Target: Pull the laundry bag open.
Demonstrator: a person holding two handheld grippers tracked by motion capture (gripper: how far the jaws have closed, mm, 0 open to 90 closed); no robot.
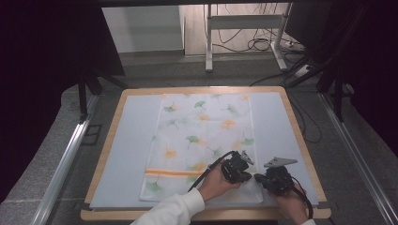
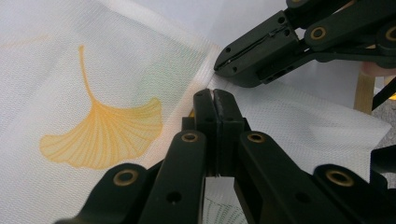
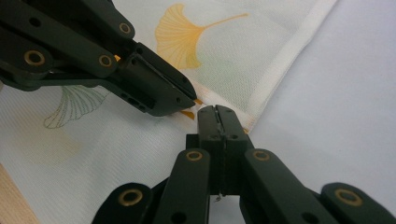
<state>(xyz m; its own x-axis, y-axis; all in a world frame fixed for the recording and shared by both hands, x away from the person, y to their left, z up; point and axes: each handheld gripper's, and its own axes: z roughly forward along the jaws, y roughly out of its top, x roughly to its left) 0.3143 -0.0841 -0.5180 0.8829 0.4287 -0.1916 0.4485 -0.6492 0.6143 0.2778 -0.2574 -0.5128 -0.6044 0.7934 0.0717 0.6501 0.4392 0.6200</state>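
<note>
A white cloth point(image 1: 202, 136) printed with orange and green ginkgo leaves lies flat on a pale blue mat point(image 1: 131, 140). An orange stripe point(image 1: 164, 172) crosses its near end. Both grippers meet tip to tip at the cloth's right hem near the front. My left gripper point(image 1: 251, 176) comes in from the left over the cloth point(image 2: 93, 93), and its jaws point(image 2: 214, 93) are shut, pinching the hem. The right gripper point(image 1: 258, 178) faces it from the right, its jaws point(image 3: 217, 109) likewise shut on the hem of the cloth point(image 3: 233, 46). Each shows in the other's view: the right gripper point(image 2: 219, 65), the left gripper point(image 3: 191, 95).
The mat lies on a wooden table point(image 1: 300, 140) with rounded corners. Metal rails point(image 1: 65, 159) run along both sides. Behind the table stand a white frame point(image 1: 244, 33) and loose cables on the floor. Dark curtains hang at left and right.
</note>
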